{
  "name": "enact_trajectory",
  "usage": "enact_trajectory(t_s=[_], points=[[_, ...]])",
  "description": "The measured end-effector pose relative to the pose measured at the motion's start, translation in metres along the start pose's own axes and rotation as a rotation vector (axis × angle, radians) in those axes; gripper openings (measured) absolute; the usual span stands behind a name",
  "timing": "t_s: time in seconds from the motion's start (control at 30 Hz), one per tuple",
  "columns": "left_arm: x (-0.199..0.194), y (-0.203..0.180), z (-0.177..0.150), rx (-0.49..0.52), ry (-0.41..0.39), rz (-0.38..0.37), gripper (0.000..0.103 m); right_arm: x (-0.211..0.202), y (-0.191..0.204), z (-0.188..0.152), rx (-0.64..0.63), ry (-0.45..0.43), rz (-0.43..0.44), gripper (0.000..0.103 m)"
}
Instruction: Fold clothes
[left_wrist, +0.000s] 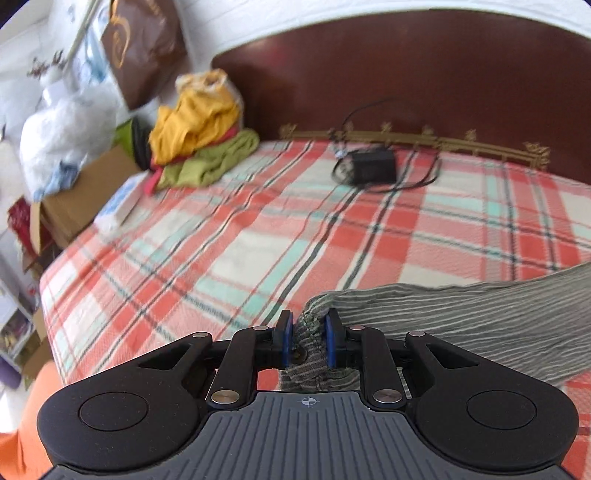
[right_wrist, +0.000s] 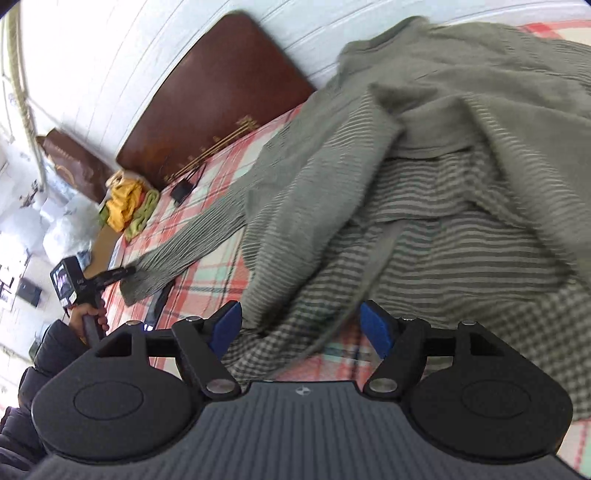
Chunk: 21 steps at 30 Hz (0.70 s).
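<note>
**Stuff around the bed**

The dark brown wooden headboard (left_wrist: 443, 74) sits behind a red, white and mint plaid blanket (left_wrist: 221, 251). Just below the headboard lies a black power adapter (left_wrist: 373, 168) with a looped cord. Left of it there's a brown paper bag (left_wrist: 146, 48) and an open cardboard box (left_wrist: 79, 199).

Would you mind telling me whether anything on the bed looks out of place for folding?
Yes: a black power adapter with loose cable lies on the plaid bedspread near the headboard, where clothes get spread.
</note>
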<state>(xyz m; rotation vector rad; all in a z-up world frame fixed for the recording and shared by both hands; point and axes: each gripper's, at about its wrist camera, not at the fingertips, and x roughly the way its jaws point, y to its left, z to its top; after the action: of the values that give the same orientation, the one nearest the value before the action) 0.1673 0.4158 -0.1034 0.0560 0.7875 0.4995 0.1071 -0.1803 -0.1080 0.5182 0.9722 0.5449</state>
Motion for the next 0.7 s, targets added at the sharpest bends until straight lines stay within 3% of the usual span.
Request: enact_trajectory(t_s=[0.1,0.17,0.2,0.23,0.27,0.47,0.57,0.7], points=[[0.015,-0.001,-0.008,-0.008,0.065,-0.003,0.016,-0.008,-0.010,0.001,0.020,-0.020,-0.010,0.075],[0.019,-0.003,-0.014,0.001,0.094,-0.011,0.022,-0.013,-0.015,0.001,0.027,-0.033,-0.012,0.075],[0.018,-0.002,-0.016,-0.001,0.087,-0.007,0.037,-0.017,-0.017,0.001,0.028,-0.040,-0.013,0.075],[0.016,0.001,-0.015,-0.015,0.081,-0.003,0.062,-0.020,-0.019,0.001,0.026,-0.048,-0.014,0.075],[0.013,0.004,-0.015,-0.029,0.074,0.002,0.068,-0.025,-0.022,0.002,0.024,-0.059,-0.016,0.075],[-0.025,0.017,0.004,-0.098,0.006,0.010,0.070,-0.063,-0.042,0.000,0.011,-0.163,-0.099,0.075],[-0.065,-0.004,0.005,-0.049,-0.070,-0.130,0.070,-0.071,-0.052,-0.005,0.009,-0.187,-0.130,0.075],[-0.119,-0.076,-0.027,0.175,-0.128,-0.396,0.072,-0.069,-0.056,-0.014,-0.016,-0.184,-0.173,0.075]])
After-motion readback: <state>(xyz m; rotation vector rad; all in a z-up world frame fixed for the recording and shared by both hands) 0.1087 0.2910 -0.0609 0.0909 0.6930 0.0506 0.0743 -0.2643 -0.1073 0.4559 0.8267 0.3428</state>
